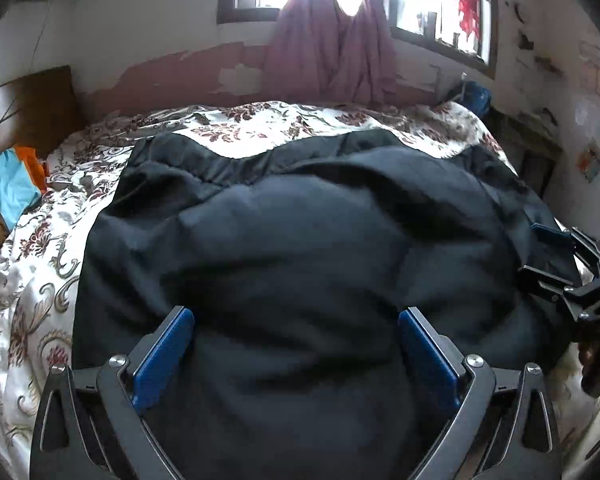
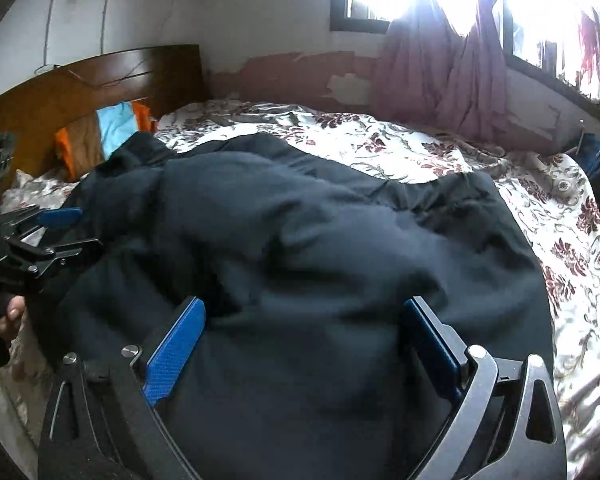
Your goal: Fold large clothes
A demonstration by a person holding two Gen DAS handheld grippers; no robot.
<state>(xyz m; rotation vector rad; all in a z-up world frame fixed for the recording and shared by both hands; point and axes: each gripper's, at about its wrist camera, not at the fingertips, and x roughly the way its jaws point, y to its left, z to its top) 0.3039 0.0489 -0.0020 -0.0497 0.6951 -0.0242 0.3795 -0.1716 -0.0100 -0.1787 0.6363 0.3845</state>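
1. Left wrist view: the left gripper [image 1: 296,344] hovers over the dark garment [image 1: 300,248], jaws spread wide, gripping nothing.
2. The right gripper [image 2: 304,340] is likewise wide apart, empty.
3. The garment lies rumpled across the floral bedspread [image 2: 400,148].

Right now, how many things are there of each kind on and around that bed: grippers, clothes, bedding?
Two-finger grippers with blue pads: 2, the left gripper and the right gripper, both open.
Large dark navy garment spread on the bed: 1.
White floral bedsheet: 1.
Orange, brown and light blue pillow by the wooden headboard: 1.
Headboard: 1.
Pink curtain: 1.
Total: 7.
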